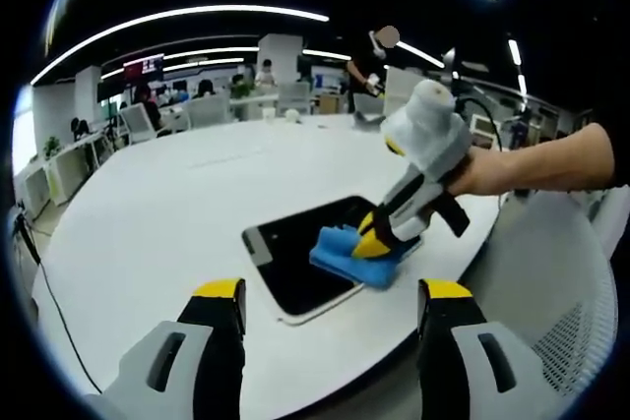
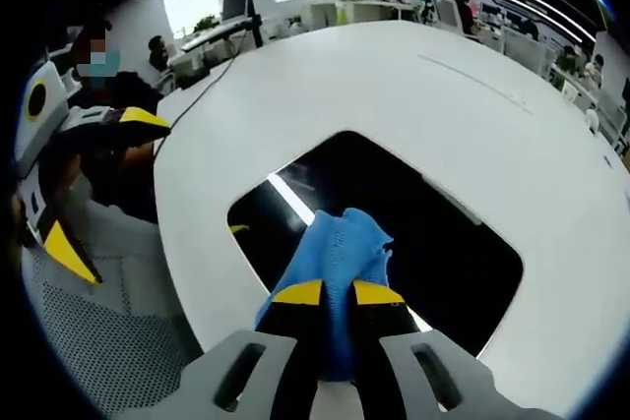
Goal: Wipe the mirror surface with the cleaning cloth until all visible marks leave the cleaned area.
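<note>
A dark rectangular mirror (image 1: 305,253) (image 2: 443,233) with a white frame lies flat on the white table (image 1: 167,213) (image 2: 413,86). My right gripper (image 2: 337,292) (image 1: 372,240) is shut on the blue cleaning cloth (image 2: 340,263) (image 1: 346,255), pressing it on the mirror's near edge. My left gripper (image 1: 333,292) hangs open above the table's edge, short of the mirror, with nothing between its jaws; it also shows at the left of the right gripper view (image 2: 94,174). A ceiling light reflects as a bright stripe on the glass.
A mesh-backed white chair (image 1: 571,292) (image 2: 98,322) stands by the table's edge. A person (image 2: 103,86) sits beside the table. Desks, chairs and people (image 1: 369,66) fill the office behind. A black cable (image 1: 49,282) runs off the table's left side.
</note>
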Demonstrator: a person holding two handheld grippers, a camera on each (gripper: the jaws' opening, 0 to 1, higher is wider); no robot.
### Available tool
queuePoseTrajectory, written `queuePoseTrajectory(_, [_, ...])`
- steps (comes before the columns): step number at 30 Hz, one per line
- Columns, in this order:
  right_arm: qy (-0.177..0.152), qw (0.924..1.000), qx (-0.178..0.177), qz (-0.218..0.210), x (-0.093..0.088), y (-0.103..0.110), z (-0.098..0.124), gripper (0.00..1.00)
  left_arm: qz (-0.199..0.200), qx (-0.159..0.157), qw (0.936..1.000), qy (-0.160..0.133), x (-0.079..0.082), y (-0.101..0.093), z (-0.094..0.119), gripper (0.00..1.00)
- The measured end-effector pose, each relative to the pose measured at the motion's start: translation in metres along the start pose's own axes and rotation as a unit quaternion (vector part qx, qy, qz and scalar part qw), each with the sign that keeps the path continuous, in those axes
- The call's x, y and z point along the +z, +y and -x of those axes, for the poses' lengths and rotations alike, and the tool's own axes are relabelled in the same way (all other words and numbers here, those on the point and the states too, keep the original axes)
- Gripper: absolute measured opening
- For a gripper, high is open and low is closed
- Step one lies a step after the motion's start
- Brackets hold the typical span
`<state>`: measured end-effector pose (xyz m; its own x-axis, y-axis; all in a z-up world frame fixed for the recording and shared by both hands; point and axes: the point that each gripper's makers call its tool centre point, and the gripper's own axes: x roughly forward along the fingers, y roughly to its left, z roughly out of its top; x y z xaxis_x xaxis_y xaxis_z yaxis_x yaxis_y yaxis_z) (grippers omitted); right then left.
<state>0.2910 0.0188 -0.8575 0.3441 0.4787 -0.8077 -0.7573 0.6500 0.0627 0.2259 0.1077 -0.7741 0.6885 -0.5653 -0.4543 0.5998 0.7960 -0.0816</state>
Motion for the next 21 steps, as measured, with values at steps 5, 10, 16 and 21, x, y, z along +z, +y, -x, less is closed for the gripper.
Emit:
queuePoseTrajectory(5, [0.0, 1.0, 0.002, 0.004, 0.003, 0.005, -0.002, 0.04, -0.002, -0.001, 1.0, 0.001, 0.0, 0.0, 0.0, 0.7])
queuePoseTrajectory(10, [-0.001, 1.0, 0.006, 0.006, 0.007, 0.012, -0.005, 0.05, -0.001, 0.0, 1.0, 0.001, 0.0, 0.0, 0.0, 0.69])
queuePoseTrajectory(16, [-0.002, 0.9999, 0.012, 0.008, 0.012, 0.019, -0.008, 0.05, -0.002, -0.001, 1.0, 0.002, -0.001, 0.0, 0.0, 0.69])
queuePoseTrajectory(21, [-0.004, 0.9998, 0.013, 0.015, 0.015, 0.024, -0.011, 0.05, 0.008, 0.004, 1.0, 0.002, -0.001, 0.003, 0.0, 0.69])
